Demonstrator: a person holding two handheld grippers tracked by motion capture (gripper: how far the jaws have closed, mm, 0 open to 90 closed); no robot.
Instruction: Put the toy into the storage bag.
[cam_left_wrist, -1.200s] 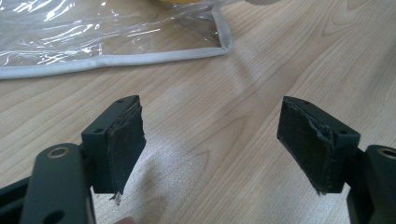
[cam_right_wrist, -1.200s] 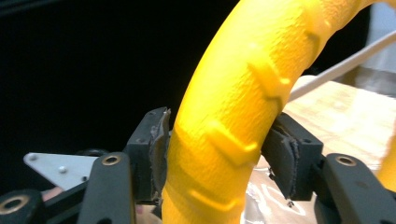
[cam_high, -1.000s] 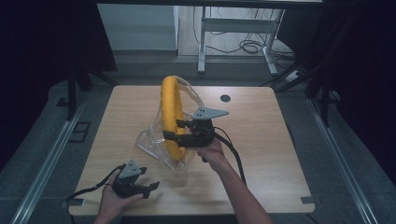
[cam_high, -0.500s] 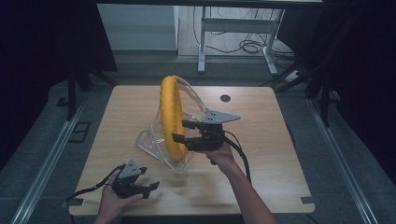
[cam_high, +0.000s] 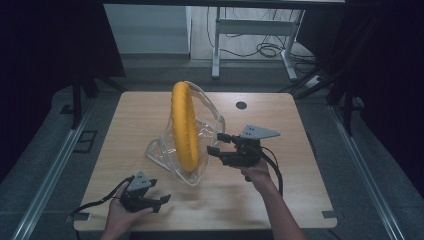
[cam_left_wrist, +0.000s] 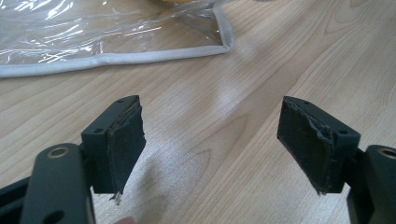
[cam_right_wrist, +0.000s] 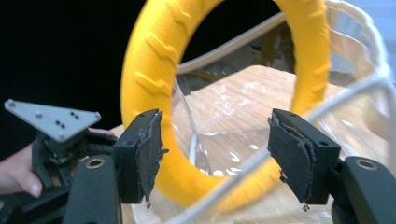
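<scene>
Right gripper (cam_high: 214, 145): jaws apart and empty after a short opening and slight closing; it sits just right of the bag.
Left gripper (cam_high: 161, 201): jaws wide apart, empty, low over the table's near left part.
Yellow ring (cam_high: 184, 127): stands upright inside the bag, at the table's middle.
Clear bag (cam_high: 202, 167): transparent plastic, pale piping at its edges.
Table (cam_high: 280, 120): light wood.
Writing: no label can be read.

Ring (cam_high: 184, 125), centre of frame: yellow, ribbed with raised bars. Bag (cam_high: 205, 120) around it: clear plastic, glossy, pale grey-white piping on the edges. Table (cam_high: 125, 125): light wood grain. Right gripper (cam_high: 216, 144) and left gripper (cam_high: 162, 201): black, each with a grey three-cornered plate; pads (cam_left_wrist: 128, 140) dark and frayed
</scene>
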